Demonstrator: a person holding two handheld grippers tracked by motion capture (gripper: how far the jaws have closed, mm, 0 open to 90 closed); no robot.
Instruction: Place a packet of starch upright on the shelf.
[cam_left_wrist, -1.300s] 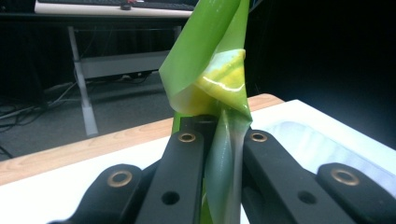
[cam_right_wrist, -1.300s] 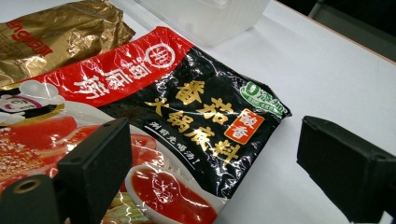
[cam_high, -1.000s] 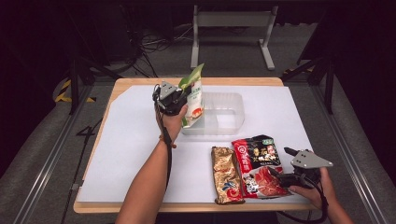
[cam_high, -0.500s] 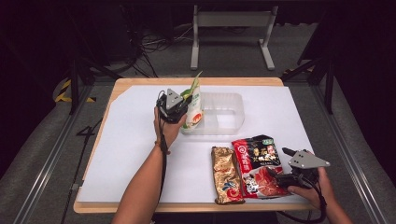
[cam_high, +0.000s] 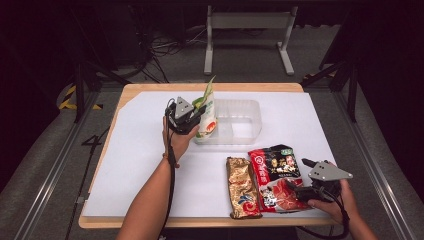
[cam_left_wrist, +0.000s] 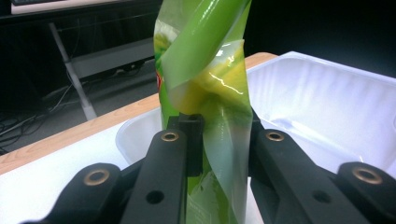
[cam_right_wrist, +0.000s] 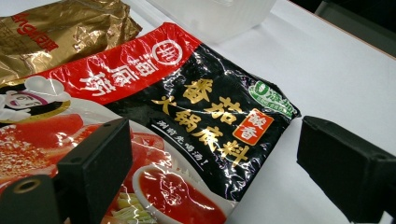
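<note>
The clear rectangular plastic tub (cam_high: 239, 121) is seen at the centre of the high view, and the green-and-white soft plastic snack pouch (cam_high: 207, 116) is stood upright at its left end. The pouch is judged light, crinkly and slippery, best taken by its flat upper seal. In the left gripper view the pouch (cam_left_wrist: 210, 93) rises between the jaws of the left gripper (cam_high: 192, 116), which have just been opening; contact cannot be told. At lower right, the right gripper (cam_right_wrist: 210, 161) is held spread over the red-and-black glossy sauce packet (cam_right_wrist: 187, 121).
</note>
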